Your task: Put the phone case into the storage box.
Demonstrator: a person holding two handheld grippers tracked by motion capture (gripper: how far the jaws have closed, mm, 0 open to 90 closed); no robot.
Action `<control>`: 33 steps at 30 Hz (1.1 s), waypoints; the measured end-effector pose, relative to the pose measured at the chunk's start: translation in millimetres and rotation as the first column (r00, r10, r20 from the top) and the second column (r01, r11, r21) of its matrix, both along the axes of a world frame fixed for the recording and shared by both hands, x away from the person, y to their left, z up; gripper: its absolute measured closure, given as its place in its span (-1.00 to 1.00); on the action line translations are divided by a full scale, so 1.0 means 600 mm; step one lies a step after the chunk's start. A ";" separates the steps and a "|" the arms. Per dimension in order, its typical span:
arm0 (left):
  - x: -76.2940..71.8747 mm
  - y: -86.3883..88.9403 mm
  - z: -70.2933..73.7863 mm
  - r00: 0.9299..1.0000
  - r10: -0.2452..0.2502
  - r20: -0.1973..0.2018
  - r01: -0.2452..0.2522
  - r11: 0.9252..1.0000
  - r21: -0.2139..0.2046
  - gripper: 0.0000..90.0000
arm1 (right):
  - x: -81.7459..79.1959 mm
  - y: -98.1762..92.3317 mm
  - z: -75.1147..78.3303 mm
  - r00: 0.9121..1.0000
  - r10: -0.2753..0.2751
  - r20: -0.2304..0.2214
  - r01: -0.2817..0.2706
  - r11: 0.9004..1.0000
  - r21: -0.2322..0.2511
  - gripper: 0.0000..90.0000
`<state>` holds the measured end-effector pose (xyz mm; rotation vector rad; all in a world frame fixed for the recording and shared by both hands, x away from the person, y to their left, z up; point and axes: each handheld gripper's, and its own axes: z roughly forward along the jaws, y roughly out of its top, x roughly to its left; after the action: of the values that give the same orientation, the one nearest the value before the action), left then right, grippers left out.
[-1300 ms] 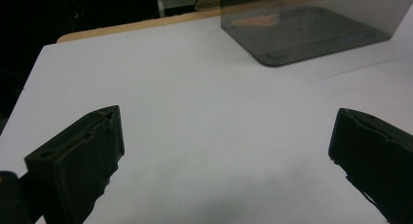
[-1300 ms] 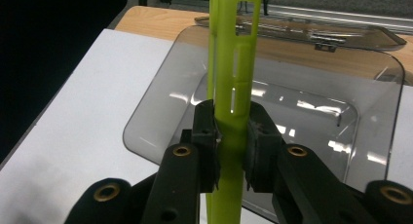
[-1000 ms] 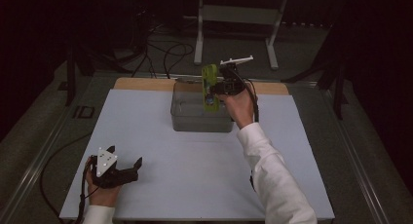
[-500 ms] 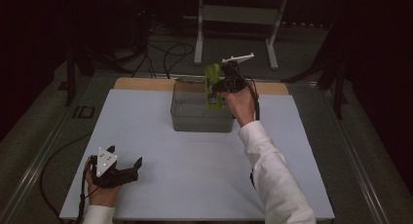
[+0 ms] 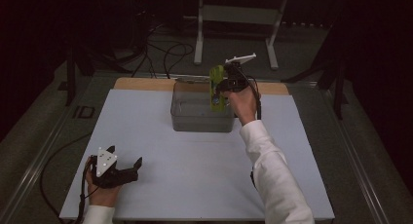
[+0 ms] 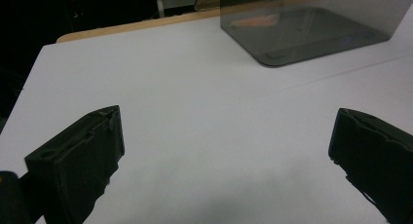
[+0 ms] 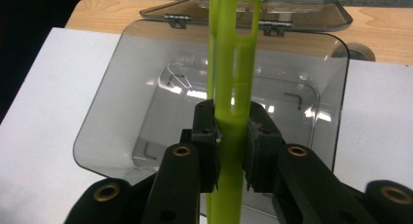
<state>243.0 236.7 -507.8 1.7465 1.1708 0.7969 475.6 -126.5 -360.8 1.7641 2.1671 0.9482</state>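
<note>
Right tongs [image 7: 233,146] clamped on the green tool [image 7: 234,63], a long slotted plastic strip, held about upright over the open grey bin [image 7: 97,117]. In the high view the tool [image 5: 216,87] hangs at the bin's [image 5: 195,124] right side, lower end inside or just above it; I can't tell which. Left tongs [image 6: 224,156] spread wide apart, holding nothing, parked low on the table [image 6: 204,87], well away from the bin.

Risks as I see them:
- Grip is narrow pads on a smooth thin strip, low on its length. It could pivot or slide in the pads if the tip catches the bin wall.
- Bin is light and nothing braces it. A sideways nudge from the tool would likely shove it across the table or tip it.
- Hinged lid [image 7: 292,14] lies open behind the bin. Drifting back could snag the tool's top on it.
- If I let go from up here, the tool may bounce out or lean over the rim. I'd lower first.
</note>
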 end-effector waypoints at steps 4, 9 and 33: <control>0.000 0.000 0.000 1.000 0.000 0.000 0.000 1.000 0.000 -1.00 | 0.003 -0.004 -0.003 1.000 -0.007 -0.007 0.007 1.000 -0.004 0.73; 0.000 0.000 0.000 1.000 0.000 0.001 0.000 1.000 -0.001 -1.00 | 0.006 -0.008 -0.006 1.000 -0.015 -0.014 0.015 1.000 -0.020 0.73; 0.000 -0.001 -0.001 1.000 -0.001 0.000 0.001 1.000 0.002 -1.00 | 0.016 -0.024 -0.034 0.996 -0.059 -0.059 0.056 0.997 -0.052 0.73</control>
<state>243.0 236.1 -508.1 1.7486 1.1692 0.7977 485.4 -140.6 -381.4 1.8439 2.1442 0.8293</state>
